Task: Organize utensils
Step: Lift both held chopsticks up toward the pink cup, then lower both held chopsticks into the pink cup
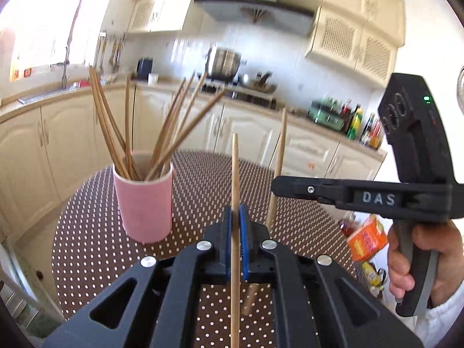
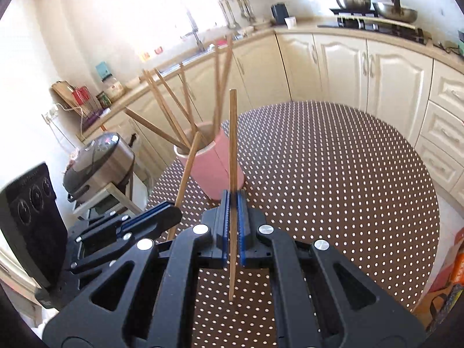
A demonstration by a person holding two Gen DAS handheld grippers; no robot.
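A pink cup [image 1: 145, 203] [image 2: 214, 165] stands on the dotted round table [image 1: 95, 232] [image 2: 333, 174], with several wooden chopsticks fanned out of it. My left gripper [image 1: 235, 211] is shut on one upright chopstick [image 1: 235, 168], to the right of the cup and above the table. My right gripper [image 2: 233, 200] is shut on another upright chopstick [image 2: 233, 133], just in front of the cup. In the left wrist view the right gripper [image 1: 275, 187] comes in from the right with its chopstick [image 1: 279, 156]. In the right wrist view the left gripper [image 2: 171, 213] sits at lower left with its chopstick [image 2: 188, 168].
Cream kitchen cabinets [image 1: 52, 145] [image 2: 362, 66] wrap around the table. A stove with a steel pot [image 1: 223, 63] is behind. Bottles [image 1: 356, 121] stand on the counter at right, an orange box [image 1: 366, 237] by the person's hand [image 1: 426, 258], a rice cooker [image 2: 98, 159] left of the table.
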